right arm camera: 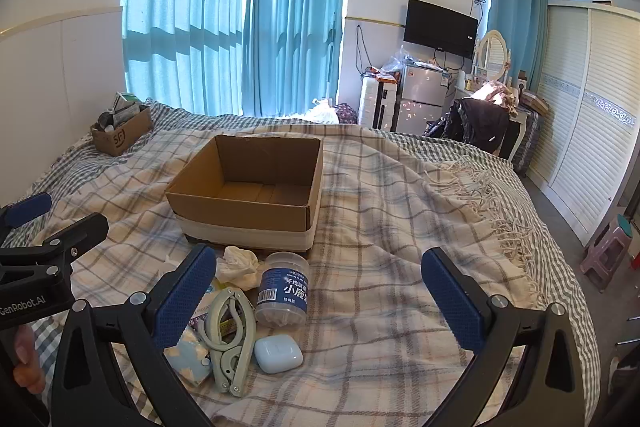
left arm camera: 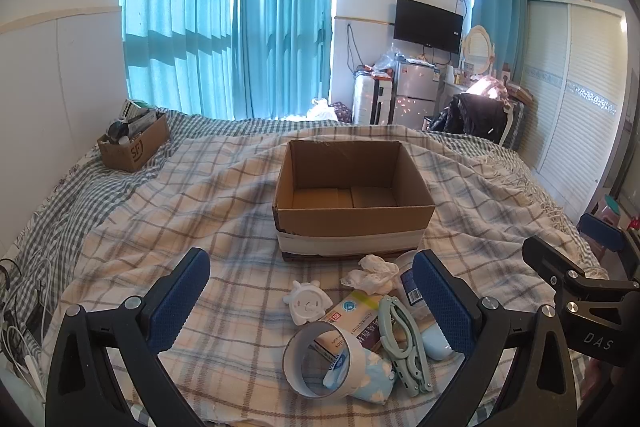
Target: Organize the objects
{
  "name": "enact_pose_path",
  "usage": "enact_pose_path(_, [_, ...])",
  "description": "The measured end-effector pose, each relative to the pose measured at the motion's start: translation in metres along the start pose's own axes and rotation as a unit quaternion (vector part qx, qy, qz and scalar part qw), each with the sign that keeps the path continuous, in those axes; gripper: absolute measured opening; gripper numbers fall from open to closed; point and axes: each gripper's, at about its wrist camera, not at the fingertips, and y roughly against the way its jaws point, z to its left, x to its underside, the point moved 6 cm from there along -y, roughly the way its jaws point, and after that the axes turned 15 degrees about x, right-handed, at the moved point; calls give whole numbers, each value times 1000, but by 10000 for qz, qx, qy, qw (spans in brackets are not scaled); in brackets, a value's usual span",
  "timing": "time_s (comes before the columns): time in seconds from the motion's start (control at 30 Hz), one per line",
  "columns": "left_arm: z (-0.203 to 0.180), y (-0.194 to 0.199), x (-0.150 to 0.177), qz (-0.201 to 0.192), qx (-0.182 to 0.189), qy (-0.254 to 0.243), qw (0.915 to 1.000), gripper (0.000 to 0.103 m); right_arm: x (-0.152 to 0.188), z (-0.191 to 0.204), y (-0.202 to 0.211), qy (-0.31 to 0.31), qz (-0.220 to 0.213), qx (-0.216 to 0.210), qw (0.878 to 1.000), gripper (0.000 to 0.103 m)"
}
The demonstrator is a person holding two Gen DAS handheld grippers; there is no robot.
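Tape roll [left arm camera: 320,359] before empty box [left arm camera: 352,223]

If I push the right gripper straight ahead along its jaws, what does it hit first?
Probably bare plaid blanket. The right gripper is open and empty, and the clear jar and cardboard box sit left of its centre line. Depth is hard to judge, so the jar might catch the left jaw.

Brown box [left arm camera: 352,223] on plaid blanket [left arm camera: 200,195] (beige, grey).
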Motion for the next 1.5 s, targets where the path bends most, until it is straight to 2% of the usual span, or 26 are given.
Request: enact_pose_path(1.5, [-2,-2,0,28,107,81,9999,103,-3,3,2,30,29,10,10000,103])
